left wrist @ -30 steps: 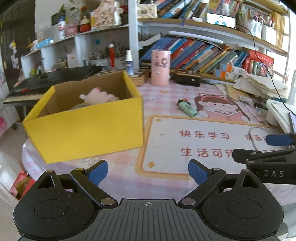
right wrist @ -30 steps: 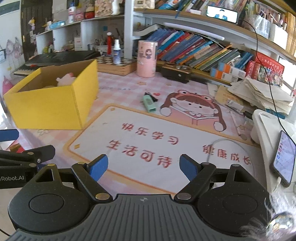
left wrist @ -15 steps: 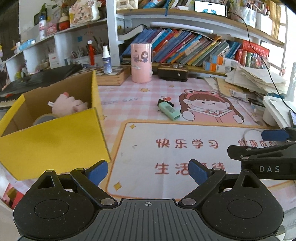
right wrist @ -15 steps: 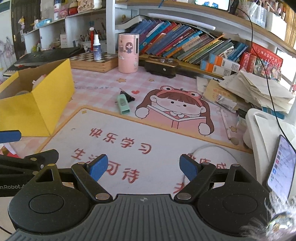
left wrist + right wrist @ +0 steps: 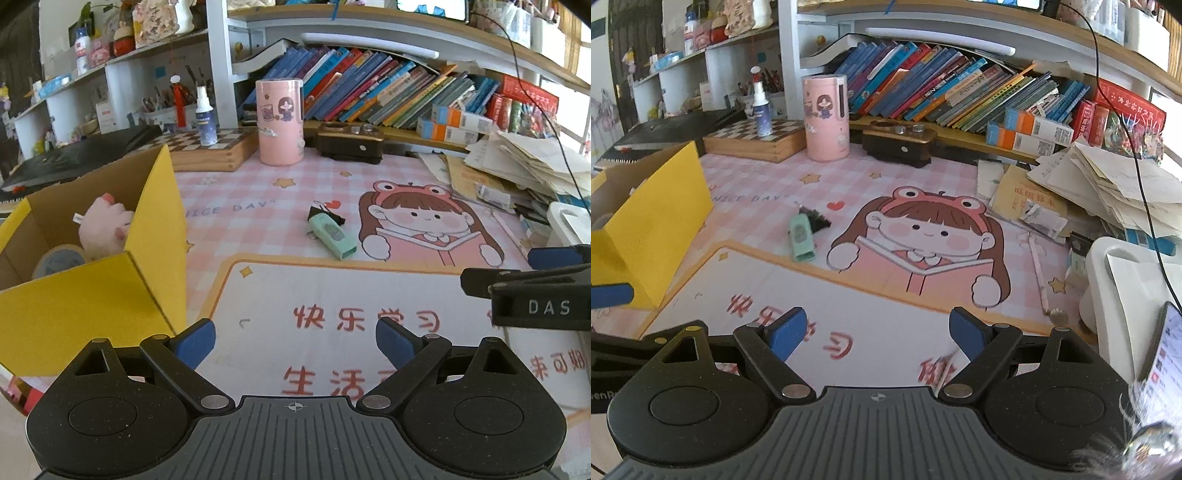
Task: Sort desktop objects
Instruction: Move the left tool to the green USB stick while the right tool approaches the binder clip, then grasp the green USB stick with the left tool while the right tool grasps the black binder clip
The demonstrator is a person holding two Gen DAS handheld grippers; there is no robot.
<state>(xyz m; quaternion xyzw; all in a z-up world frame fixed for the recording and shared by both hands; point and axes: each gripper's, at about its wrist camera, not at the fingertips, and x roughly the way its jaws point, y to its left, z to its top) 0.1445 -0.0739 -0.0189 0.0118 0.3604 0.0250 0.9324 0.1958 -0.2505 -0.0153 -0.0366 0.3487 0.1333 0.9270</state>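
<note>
A mint-green stapler-like object lies on the pink desk mat beside a black binder clip; both also show in the right wrist view, the green object and the clip. A yellow cardboard box at left holds a pink plush toy and a tape roll. My left gripper is open and empty over the mat, short of the green object. My right gripper is open and empty, its side visible in the left wrist view.
A pink cylindrical canister, a dark wooden box, a chessboard box with a spray bottle and rows of books stand at the back. Loose paper piles, a white tray and a phone crowd the right.
Both grippers have moved forward and to the right across the mat. The yellow box has slid toward the left edge of both views and the green object has drawn nearer. Jaws stay open.
</note>
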